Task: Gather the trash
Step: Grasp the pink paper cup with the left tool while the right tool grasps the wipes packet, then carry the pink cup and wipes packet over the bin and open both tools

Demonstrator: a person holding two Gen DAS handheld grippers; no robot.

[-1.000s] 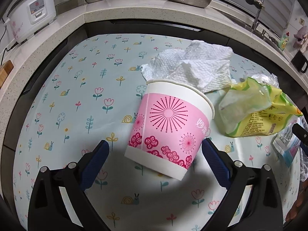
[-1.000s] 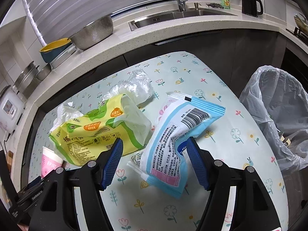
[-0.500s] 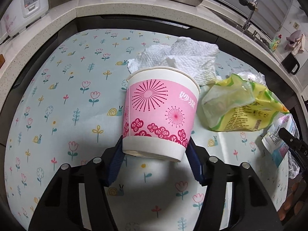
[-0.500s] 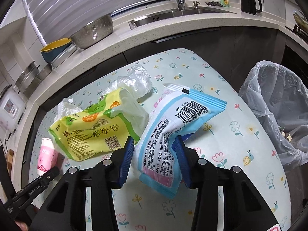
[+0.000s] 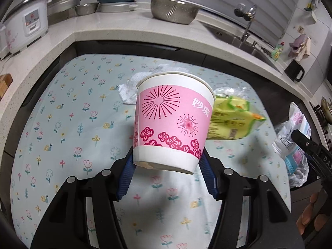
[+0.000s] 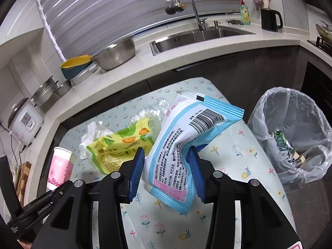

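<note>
My left gripper is shut on a pink and white paper cup and holds it upright above the flowered table; the cup also shows in the right wrist view. My right gripper is shut on a blue and white wrapper, lifted off the table. A yellow-green snack bag, a crumpled paper towel and a clear plastic film lie on the table. A trash bin with a clear liner stands right of the table with some trash inside.
The table has a flowered cloth. Behind it runs a counter with a rice cooker, steel bowls, a sink and tap, a black jug.
Both grippers closed from open: the left on the cup, the right on the blue wrapper. Both items have since been lifted off the table.
</note>
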